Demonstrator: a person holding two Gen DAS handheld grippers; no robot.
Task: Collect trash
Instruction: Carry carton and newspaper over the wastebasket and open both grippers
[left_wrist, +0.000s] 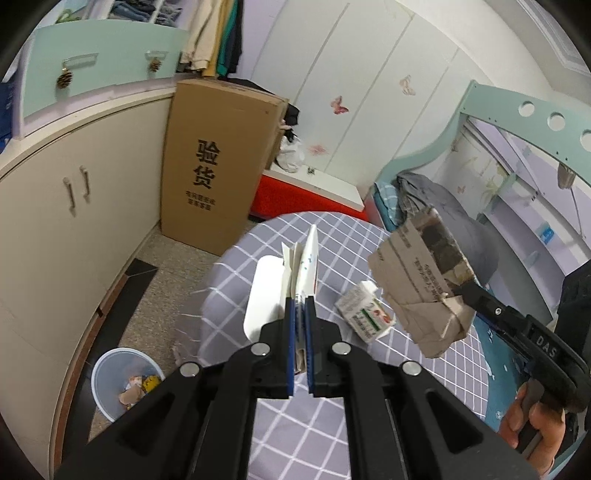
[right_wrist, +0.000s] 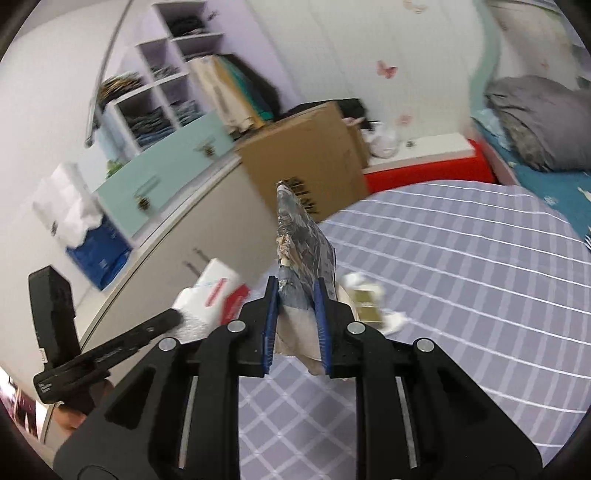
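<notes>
A: Grey checked cloth covers the round desk (left_wrist: 424, 373), and most of it lies bare. How far along does the tidying look?

B: Partway, I'd judge. The pale blue bin (left_wrist: 123, 384) on the floor at about 8 o'clock in the left wrist view already has scraps in it. Both hands are loaded and neither load is in the bin yet.

A: What does each one carry?

B: The right gripper (right_wrist: 295, 295) is clamped on a crushed cardboard box (left_wrist: 424, 288), which hangs clear above the desk at 3 o'clock in the left view. The left gripper (left_wrist: 300, 306) is pressed together on a thin white carton (left_wrist: 306, 258) standing up between its pads.

A: Anything left on the desk?

B: One small green-and-white carton (left_wrist: 365, 314), lying flat between the two held pieces. So two drops, then that last pick-up, as far as I can see.

A: Do the two cameras differ much?

B: Yes. Only the left view shows the bin and the whole brown outside of the box. The right view sees the box end-on, with its printed face pointing to 12 o'clock, and shows the left gripper from the side at 8 o'clock with its white carton. There the small carton sits half hidden behind the right gripper's pads, and the bin is out of frame
</notes>
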